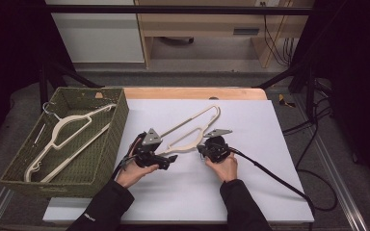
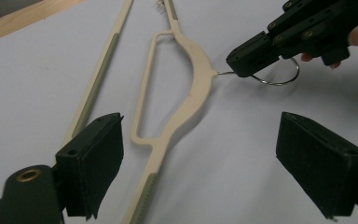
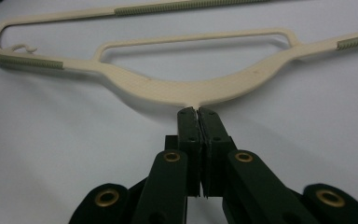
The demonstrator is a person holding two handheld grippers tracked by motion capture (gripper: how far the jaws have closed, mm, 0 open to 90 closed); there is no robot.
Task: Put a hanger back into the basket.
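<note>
My right tongs [image 3: 197, 111] are fully closed on the wire hook [image 2: 279, 77] of the hanger [image 1: 192, 130], gripping it right at the point where the wire leaves the middle of the cream body. My left tongs [image 2: 200, 158] stand wide open and hold nothing; the pads sit on either side of the hanger's near arm without touching it. The hanger lies flat on the white mat [image 1: 250, 192], in front of both hands. Its long axis runs diagonally, from the near end by my left hand up and away to the far end toward the back of the table [image 1: 192, 93]. The hook points toward my right hand, so the right tongs own the neck while the left tongs are nearer the lower arm. In the left gripper view the arm runs between the open pads almost along the line of sight, closer to the left pad. Judgement: the next move turns on that alignment; the left tongs should close across the arm, not along it. A basket [image 1: 103, 159] with a second hanger [image 1: 65, 127] stands to the left.
</note>
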